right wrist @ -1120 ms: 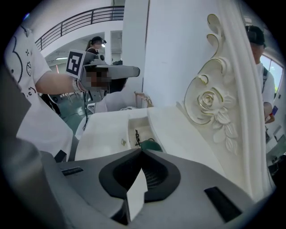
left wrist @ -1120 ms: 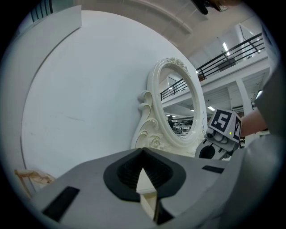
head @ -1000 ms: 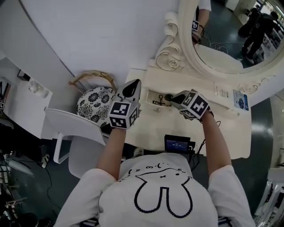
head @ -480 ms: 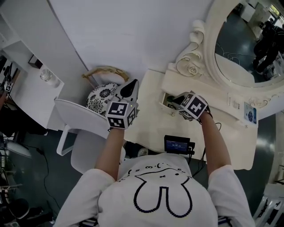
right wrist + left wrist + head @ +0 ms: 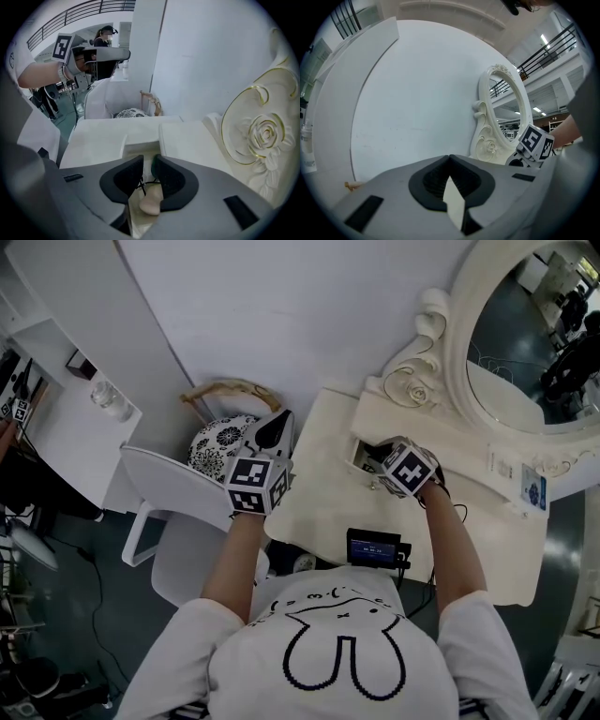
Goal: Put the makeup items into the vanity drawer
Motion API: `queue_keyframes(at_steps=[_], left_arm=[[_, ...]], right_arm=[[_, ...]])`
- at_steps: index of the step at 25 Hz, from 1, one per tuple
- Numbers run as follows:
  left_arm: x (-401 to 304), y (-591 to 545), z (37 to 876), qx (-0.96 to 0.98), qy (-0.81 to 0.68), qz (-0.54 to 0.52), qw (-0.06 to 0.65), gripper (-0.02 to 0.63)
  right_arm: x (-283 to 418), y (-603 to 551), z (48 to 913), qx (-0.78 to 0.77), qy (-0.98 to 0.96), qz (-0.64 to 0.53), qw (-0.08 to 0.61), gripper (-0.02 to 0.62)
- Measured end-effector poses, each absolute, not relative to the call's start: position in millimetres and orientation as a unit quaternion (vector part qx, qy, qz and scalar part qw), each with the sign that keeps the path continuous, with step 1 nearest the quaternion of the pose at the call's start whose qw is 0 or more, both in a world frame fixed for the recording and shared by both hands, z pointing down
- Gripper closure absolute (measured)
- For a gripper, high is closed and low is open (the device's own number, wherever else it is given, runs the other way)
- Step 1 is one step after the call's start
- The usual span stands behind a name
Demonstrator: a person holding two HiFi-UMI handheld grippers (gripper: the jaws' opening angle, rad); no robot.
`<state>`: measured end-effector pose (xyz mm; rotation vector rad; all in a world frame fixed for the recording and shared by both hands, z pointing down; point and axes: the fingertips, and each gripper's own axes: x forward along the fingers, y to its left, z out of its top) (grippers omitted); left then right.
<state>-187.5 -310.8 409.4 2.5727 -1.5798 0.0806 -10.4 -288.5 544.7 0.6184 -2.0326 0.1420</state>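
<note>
Lying in the open vanity drawer (image 5: 139,145), low in the right gripper view, is a makeup sponge (image 5: 151,204): pale beige, smooth and matte, egg-shaped. Its long axis runs roughly up and down the frame, with the broad rounded end toward the bottom edge; its upper end is hidden where it meets the jaws. A thin black cord (image 5: 143,186) lies just above it, and a dark green thing (image 5: 153,167) shows behind the jaw tips.

The right gripper (image 5: 150,159) tilts down over the drawer. Its jaws have just been opening and stand a little apart, the sponge showing in the gap without being pinched.

In the head view the drawer (image 5: 361,454) sits right of centre, and the left gripper (image 5: 281,423) hangs at the vanity's left edge, jaws together on nothing.
</note>
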Motion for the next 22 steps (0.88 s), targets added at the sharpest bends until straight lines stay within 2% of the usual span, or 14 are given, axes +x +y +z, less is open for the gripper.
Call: queue_keyframes(at_steps=[5, 16, 18, 19, 21, 22], left_arm=[[-181.3, -310.3, 410.5, 0.856, -0.512, 0.025, 0.061, 0.601], [-166.7, -303.6, 406.5, 0.876, -0.478, 0.02, 0.056, 0.601], [-162.1, -301.1, 405.6, 0.878, -0.474, 0.019, 0.056, 0.601], [-159.5, -299.2, 405.3, 0.879, -0.473, 0.019, 0.056, 0.601], [-153.9, -294.6, 404.9, 0.881, -0.469, 0.018, 0.056, 0.601], [-151.2, -292.1, 404.6, 0.882, -0.468, 0.018, 0.056, 0.601]], right_arm=[[-8.7, -286.3, 537.5, 0.256, -0.841, 0.068, 0.472, 0.487], [-11.9, -264.8, 521.0, 0.293, -0.849, 0.068, 0.435, 0.479], [-11.1, -260.5, 515.0, 0.302, -0.844, 0.045, 0.441, 0.495], [-8.8, -258.9, 512.6, 0.305, -0.839, 0.025, 0.45, 0.516], [-1.9, -256.1, 508.3, 0.309, -0.824, -0.023, 0.475, 0.597], [1.2, -254.2, 506.3, 0.308, -0.817, -0.044, 0.486, 0.598]])
